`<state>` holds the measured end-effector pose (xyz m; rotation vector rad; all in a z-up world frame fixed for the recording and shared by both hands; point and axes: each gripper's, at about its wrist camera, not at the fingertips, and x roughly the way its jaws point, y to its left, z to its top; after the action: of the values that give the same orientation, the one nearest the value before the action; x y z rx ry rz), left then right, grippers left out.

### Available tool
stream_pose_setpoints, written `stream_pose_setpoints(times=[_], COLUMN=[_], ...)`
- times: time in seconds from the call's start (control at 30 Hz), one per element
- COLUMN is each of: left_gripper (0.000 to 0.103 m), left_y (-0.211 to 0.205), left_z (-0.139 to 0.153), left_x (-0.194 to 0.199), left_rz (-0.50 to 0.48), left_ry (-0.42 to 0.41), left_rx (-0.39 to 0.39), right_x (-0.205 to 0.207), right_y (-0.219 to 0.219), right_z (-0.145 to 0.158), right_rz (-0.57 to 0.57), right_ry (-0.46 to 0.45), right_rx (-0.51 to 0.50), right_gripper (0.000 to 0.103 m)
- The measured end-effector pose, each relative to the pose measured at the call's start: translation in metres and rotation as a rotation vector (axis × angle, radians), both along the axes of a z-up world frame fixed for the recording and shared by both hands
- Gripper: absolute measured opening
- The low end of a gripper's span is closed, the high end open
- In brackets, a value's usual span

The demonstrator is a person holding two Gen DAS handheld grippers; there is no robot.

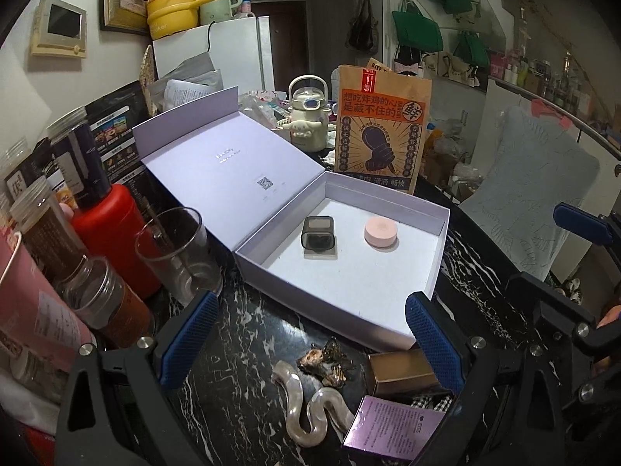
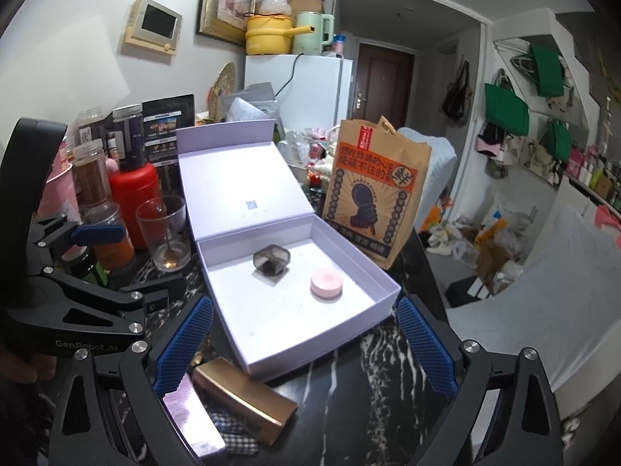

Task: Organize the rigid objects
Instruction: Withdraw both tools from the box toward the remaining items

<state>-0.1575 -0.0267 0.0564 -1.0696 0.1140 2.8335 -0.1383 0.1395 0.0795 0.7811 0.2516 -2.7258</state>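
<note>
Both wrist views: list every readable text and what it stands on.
"GenRobot.AI": left gripper's black frame, right wrist view.
"想吃炸鸡的心是藏不住的", "鲜": paper bag.
"EYES": purple box.
Open box lid: QR code, small print unreadable.
Black pouch, jar labels: too blurred.

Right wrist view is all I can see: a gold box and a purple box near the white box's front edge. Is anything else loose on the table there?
Observer: Yes. A pearly wavy clip lies on the marble, left of the purple box.
Operator: Anything beside it?
Observer: A brown mottled clip lies just beyond it, short of the white box.
Operator: Is the left claw holding something?
Observer: No. The left claw is open and empty, with both clips in front of it.
</note>
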Motion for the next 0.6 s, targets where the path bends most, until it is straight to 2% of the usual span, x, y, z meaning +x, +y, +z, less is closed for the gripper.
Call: stream_pose_setpoints(times=[0.6], left_gripper=[0.099], left_y=[-0.025], left_z=[-0.019], left_x=[0.036], left_rz=[0.054], left_ry=[-0.039], left_rx=[0.049], right_x=[0.030], right_y=[0.015], right_z=[-0.025], right_rz=[0.005], right_ry=[-0.088], right_rx=[-0.092], right_gripper=[0.098])
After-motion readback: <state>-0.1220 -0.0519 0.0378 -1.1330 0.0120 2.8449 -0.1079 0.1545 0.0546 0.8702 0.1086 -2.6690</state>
